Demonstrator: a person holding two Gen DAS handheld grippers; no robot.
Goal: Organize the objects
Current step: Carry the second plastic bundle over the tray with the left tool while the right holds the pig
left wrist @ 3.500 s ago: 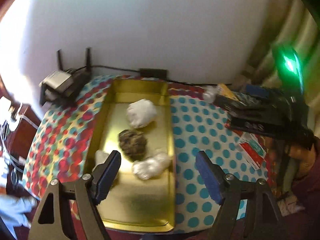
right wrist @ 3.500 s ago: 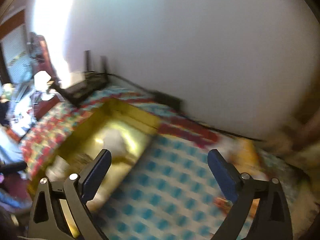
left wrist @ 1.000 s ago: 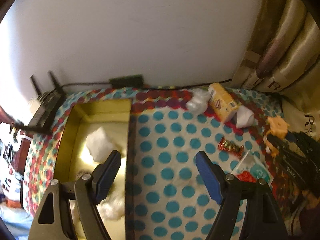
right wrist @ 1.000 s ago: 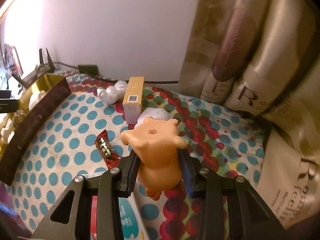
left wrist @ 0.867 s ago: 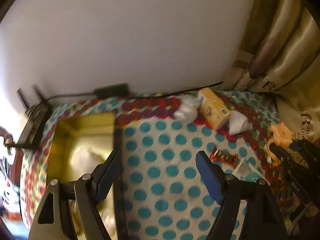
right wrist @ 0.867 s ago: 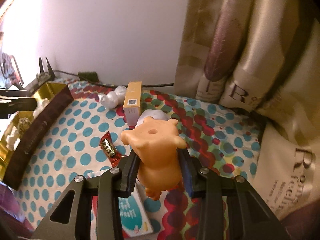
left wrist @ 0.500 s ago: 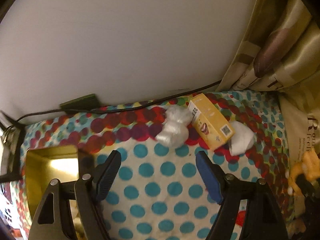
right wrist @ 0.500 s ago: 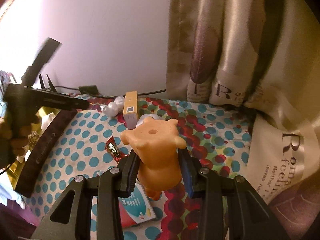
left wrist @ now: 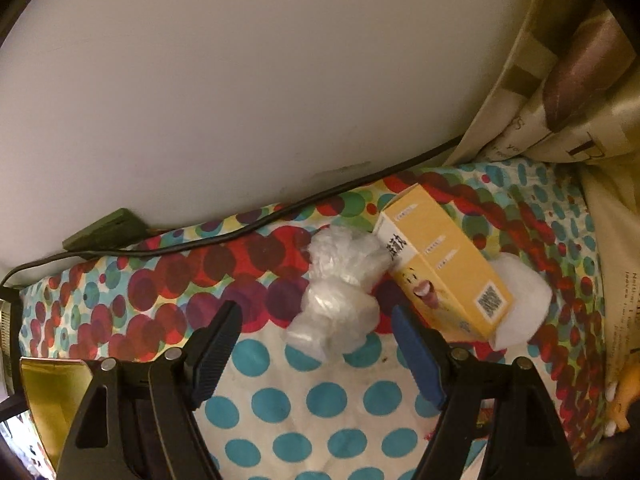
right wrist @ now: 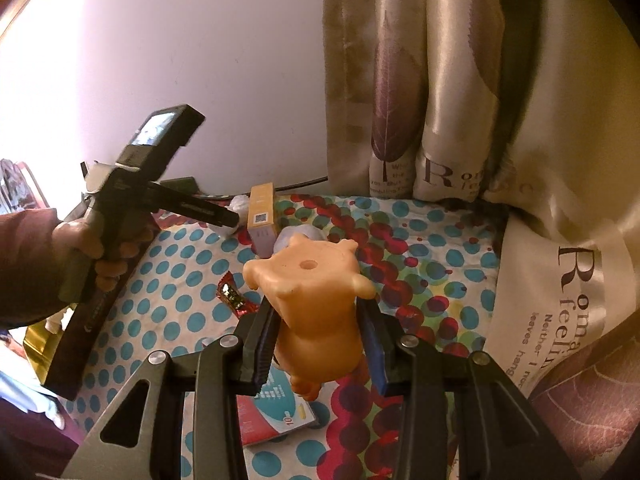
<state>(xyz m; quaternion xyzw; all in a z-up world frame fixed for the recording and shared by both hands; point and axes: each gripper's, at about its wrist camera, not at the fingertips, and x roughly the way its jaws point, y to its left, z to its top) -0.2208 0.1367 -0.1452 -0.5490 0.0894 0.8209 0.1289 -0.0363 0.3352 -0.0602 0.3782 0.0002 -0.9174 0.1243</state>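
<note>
Writing: a QR code and small illegible print are carried on the long yellow cardboard box (left wrist: 442, 270) at 1 o'clock in the left wrist view. "Rom…", "feeli…", "Neither I" and "leaves hang" can be read on the satin cream curtain with purple leaf print (right wrist: 420, 80). A "10" is printed on the flat red-and-teal packet (right wrist: 276, 412), which is largely hidden under the right gripper (right wrist: 320, 356).

Held item: an orange soft-plastic animal figure (right wrist: 312, 300), smooth, rounded, with a small hole in its upturned base, is clamped between the blue-padded fingers (right wrist: 264, 344) of the right gripper, above the cloth. Its head is hidden from the camera.

Left gripper (left wrist: 316, 356): the jaws are spread wide with nothing between the pads. A crumpled clear plastic bag (left wrist: 340, 292) lies just beyond the tips at 12 o'clock, touching the yellow box. The holding hand (right wrist: 92, 252), with a maroon sleeve, is seen at 9 o'clock in the right wrist view.

Other items: a white lump (left wrist: 520, 304) lies partly covered by the box, its material unclear. A crinkled red foil wrapper (right wrist: 234, 294) lies on the polka-dot tablecloth (left wrist: 280, 400). A gold metal tray (left wrist: 52, 396) is cut off at 8 o'clock. A black cable (left wrist: 240, 228) and a dark flat adapter (left wrist: 104, 232) lie along the white wall (left wrist: 240, 80).
</note>
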